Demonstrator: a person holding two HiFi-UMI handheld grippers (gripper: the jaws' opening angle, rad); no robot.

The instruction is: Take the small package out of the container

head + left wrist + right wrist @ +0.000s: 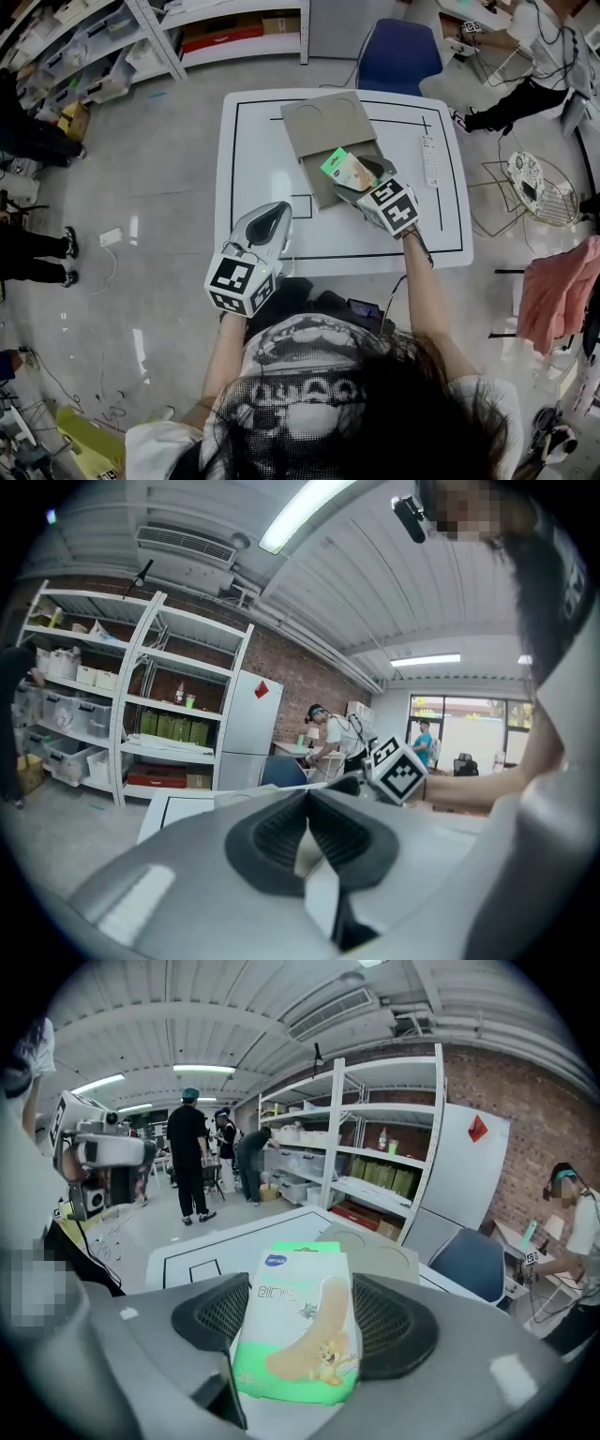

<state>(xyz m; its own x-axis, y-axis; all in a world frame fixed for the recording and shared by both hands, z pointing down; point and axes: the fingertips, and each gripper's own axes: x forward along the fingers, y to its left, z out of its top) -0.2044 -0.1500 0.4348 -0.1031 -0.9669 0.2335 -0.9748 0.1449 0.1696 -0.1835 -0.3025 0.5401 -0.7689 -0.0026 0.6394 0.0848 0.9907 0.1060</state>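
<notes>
A small green and white package (347,169) with a beige insole picture is clamped in my right gripper (361,187), which holds it above the open brown cardboard container (328,131) on the white table. In the right gripper view the package (295,1335) stands upright between the two black pads (394,1321), and the container (375,1251) lies beyond it. My left gripper (272,220) hovers over the table's near edge, apart from the box. In the left gripper view its jaws (309,832) are pressed together with nothing between them, and the right gripper's marker cube (398,769) shows ahead.
A white remote-like strip (430,159) lies at the table's right side. Black lines mark the white table (253,187). A blue chair (398,52) stands behind it, a wire basket (530,183) and pink cloth (558,291) to the right. Shelving (112,37) stands at left; people stand around.
</notes>
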